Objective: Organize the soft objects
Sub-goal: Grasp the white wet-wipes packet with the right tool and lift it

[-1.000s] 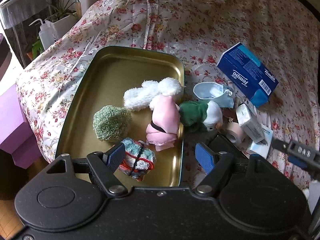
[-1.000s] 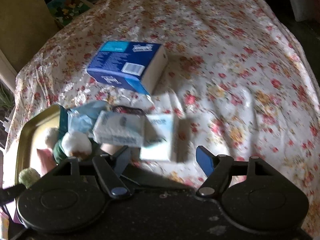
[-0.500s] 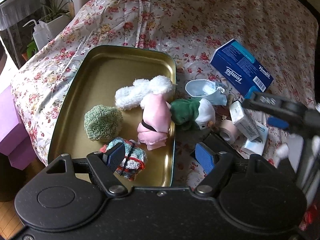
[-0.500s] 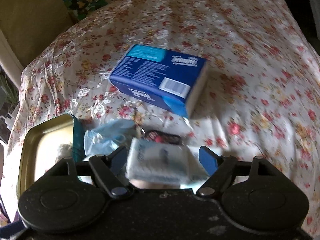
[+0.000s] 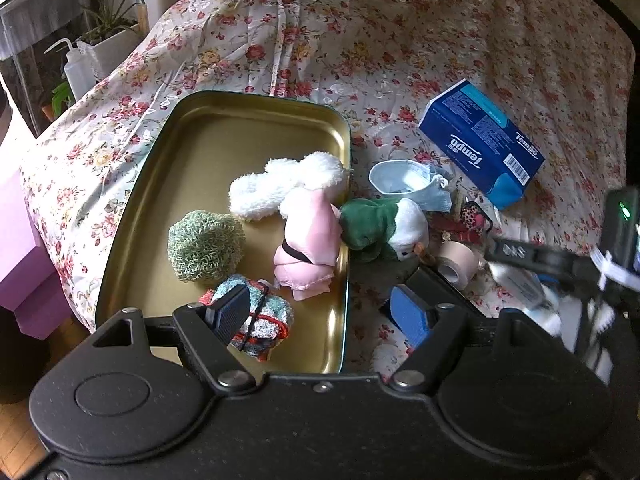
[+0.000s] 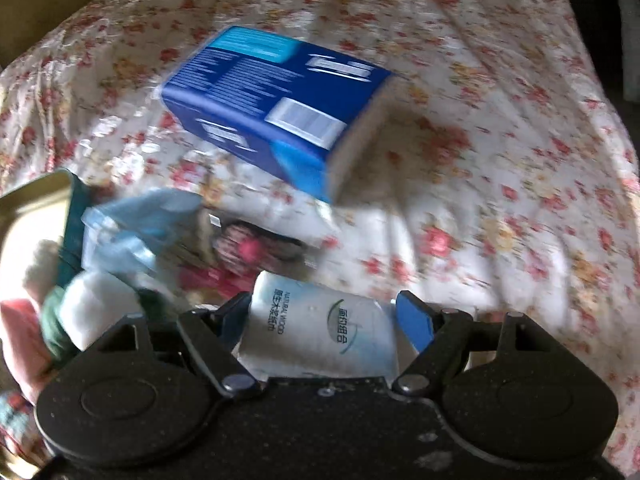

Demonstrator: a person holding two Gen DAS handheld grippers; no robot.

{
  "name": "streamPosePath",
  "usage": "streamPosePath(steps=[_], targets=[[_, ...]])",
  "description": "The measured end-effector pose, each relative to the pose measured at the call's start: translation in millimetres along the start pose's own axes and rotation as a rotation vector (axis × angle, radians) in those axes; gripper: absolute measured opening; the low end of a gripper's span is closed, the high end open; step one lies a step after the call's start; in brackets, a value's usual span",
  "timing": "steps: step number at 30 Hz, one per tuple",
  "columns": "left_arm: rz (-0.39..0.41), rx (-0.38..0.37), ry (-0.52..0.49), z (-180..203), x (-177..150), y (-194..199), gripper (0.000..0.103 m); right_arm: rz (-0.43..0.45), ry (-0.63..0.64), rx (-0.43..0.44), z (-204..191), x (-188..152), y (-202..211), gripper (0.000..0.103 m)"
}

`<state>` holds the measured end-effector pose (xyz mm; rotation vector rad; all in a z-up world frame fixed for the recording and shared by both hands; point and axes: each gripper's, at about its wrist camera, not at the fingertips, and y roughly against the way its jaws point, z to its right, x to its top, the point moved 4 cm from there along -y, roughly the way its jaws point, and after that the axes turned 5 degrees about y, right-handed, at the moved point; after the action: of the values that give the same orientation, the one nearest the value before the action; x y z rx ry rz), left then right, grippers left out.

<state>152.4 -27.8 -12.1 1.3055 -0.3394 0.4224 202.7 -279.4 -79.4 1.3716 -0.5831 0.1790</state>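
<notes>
Right wrist view: the right tool (image 6: 326, 320) had a small white tissue pack (image 6: 320, 332) lying between its two fingers, printed face up. The pads stood at the pack's two sides, apparently touching or just about to; blur prevented saying whether the grip was firm. The pack's long axis ran across the jaw line, so the fingers bore on its short ends. Beyond it lay the blue Tempo tissue box (image 6: 272, 108) on the flowered bedspread (image 6: 500, 140), well apart from the tool. At far left, the corner of the gold tray (image 6: 36, 196) showed, with a pale blue face mask (image 6: 136, 216) just beside it.

Left wrist view: the left tool (image 5: 320, 312) hung open and empty over the near end of the tray (image 5: 240, 128). Inside the tray: a white fluffy toy (image 5: 280, 180), a pink cloth doll (image 5: 308, 240), a green knitted ball (image 5: 206, 246) and a striped rolled cloth (image 5: 264, 320). A green-and-white plush (image 5: 380, 224) lay just outside the tray's right rim, touching the pink doll. A roll of beige tape (image 5: 456, 264) sat near it. The right tool appeared blurred at the far right edge.

Judgement: the tray lay to the left of the right tool, so the pack would need carrying leftward over the plush and rim. The right hand was plainly the nearer one for the pack; the left was nearer the stray plush.
</notes>
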Motion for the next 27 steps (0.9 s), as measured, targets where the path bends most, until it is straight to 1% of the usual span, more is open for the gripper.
streamPosePath(steps=[5,6,8,12,14,16,20,24,27], targets=[[-0.001,0.002,-0.012,2,-2,0,0.073,0.015,0.017,-0.029,30,-22,17,0.076],[-0.002,0.003,-0.014,3,-2,-1,0.073,0.015,0.019,-0.03,35,-26,20,0.074],[-0.004,0.003,-0.017,3,-3,-1,0.073,0.018,0.017,-0.02,43,-33,23,0.073],[-0.001,-0.001,-0.027,5,-4,-2,0.073,0.047,-0.032,0.041,54,-38,34,0.07],[0.002,-0.004,-0.033,6,-4,-2,0.073,0.076,-0.071,0.084,59,-39,43,0.071],[0.005,-0.009,-0.038,7,-4,-2,0.073,0.125,-0.114,0.133,68,-40,57,0.071],[0.012,-0.031,-0.048,12,-5,-1,0.073,0.188,-0.176,0.184,81,-41,78,0.071],[0.034,-0.059,-0.074,19,-6,2,0.073,0.194,-0.214,0.155,97,-50,85,0.071],[0.051,-0.072,-0.098,25,-8,4,0.073,0.195,-0.214,0.089,104,-63,84,0.071]])
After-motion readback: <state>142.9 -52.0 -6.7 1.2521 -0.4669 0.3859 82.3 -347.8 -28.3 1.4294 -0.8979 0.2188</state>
